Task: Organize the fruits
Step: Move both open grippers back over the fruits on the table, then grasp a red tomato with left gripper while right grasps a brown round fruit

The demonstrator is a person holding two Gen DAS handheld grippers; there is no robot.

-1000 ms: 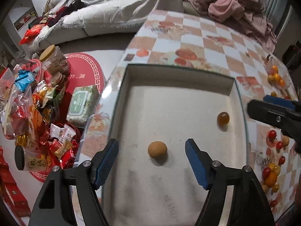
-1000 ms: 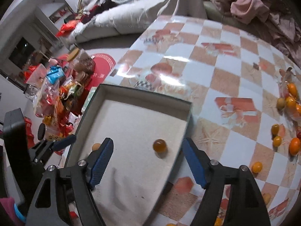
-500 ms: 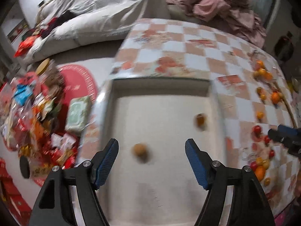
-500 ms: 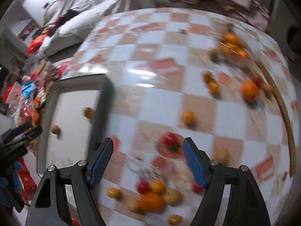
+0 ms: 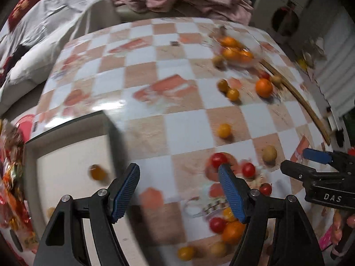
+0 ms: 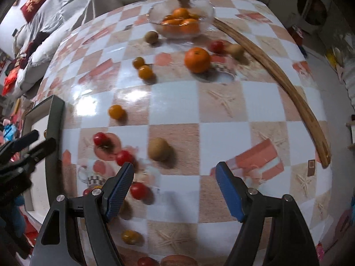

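**Fruit scattered over the checkered table, both grippers empty**

Left wrist view: the left gripper (image 5: 178,175) is held with jaws wide and empty above the checkered tablecloth (image 5: 186,128). A small orange-brown fruit (image 5: 97,172) is seen inside the grey tray (image 5: 115,137), a detail hidden in the other view. Red cherry tomatoes (image 5: 218,158) lie blurred nearby.

Right wrist view: the right gripper (image 6: 174,177) is likewise spread wide, nothing held. A brown round fruit (image 6: 158,149) lies just ahead, a tangerine (image 6: 197,59) farther off, and a glass bowl (image 6: 209,11) of tangerines is shown clearly.
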